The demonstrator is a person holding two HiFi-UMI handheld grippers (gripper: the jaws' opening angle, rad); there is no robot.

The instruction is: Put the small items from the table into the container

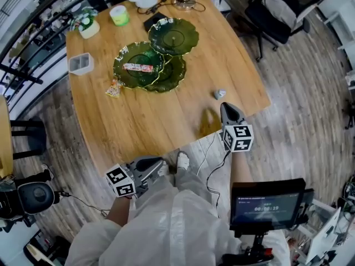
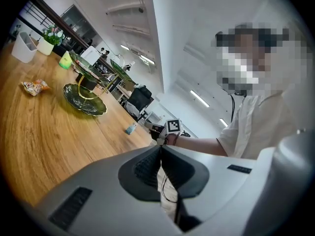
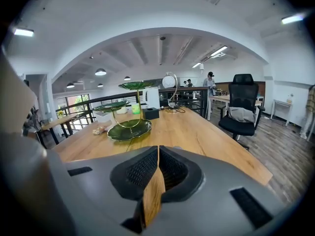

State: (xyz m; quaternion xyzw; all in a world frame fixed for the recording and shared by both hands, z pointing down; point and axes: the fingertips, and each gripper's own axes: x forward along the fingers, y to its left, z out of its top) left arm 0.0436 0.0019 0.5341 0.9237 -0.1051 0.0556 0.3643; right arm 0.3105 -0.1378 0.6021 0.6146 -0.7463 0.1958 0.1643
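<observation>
From here the worktop [image 1: 144,121] has a long bare stretch of wood between its near edge and the green plates [image 1: 158,54], so that is my open room. The office chair [image 1: 280,7] stands on the floor off the far right side.

My right gripper [image 1: 224,105] hangs just over the near right edge, jaws pressed together with nothing between them. My left gripper [image 1: 161,168] is off the worktop, low by my lap, also pressed together and empty.

I count three small items. A small grey piece [image 1: 219,93] lies on the wood near the right edge, just beyond the right gripper. A crumpled wrapper [image 1: 113,89], orange and white, sits beside the lowest plate. A wrapped bar [image 1: 137,67] lies on one of the plates.

There are three green plates, leaf-shaped and overlapping, and one pale square container [image 1: 81,64] near the left edge, well apart from the grey piece.
</observation>
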